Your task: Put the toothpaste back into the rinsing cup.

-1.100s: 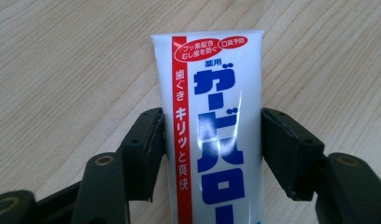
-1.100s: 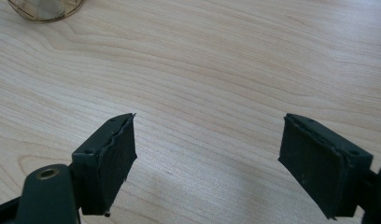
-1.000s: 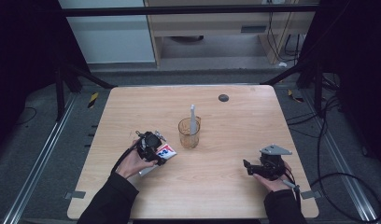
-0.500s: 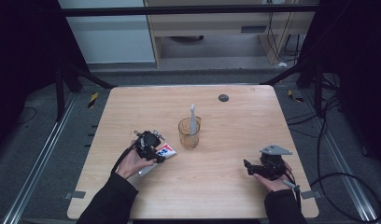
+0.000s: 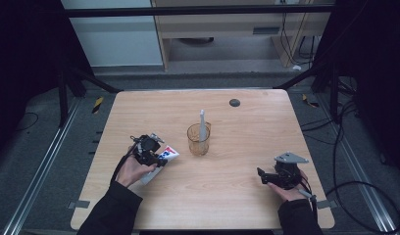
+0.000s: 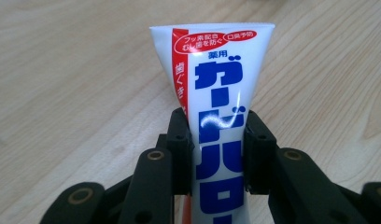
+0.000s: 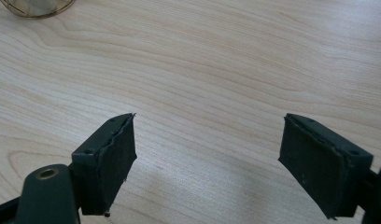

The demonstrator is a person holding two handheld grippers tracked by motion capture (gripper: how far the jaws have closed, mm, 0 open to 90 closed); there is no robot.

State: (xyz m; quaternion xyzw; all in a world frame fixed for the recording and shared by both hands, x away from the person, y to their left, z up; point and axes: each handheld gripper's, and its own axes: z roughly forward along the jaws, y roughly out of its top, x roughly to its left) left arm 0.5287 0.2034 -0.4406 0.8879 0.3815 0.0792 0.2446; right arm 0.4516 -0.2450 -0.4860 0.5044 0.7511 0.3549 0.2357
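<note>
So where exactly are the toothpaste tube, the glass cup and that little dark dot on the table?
toothpaste tube [image 6: 221, 116], left gripper view, on its blue lettering.
glass cup [image 5: 198, 143], high view, on its amber side wall.
dark dot [image 5: 234, 103], high view, on its centre.

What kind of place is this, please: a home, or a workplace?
Probably a lab or recording workspace, not a home. The wooden table stands inside a dark metal frame, loose cables lie on the grey floor, and a person holds a gripper in each hand, the left gripper clamping a toothpaste tube.
</note>
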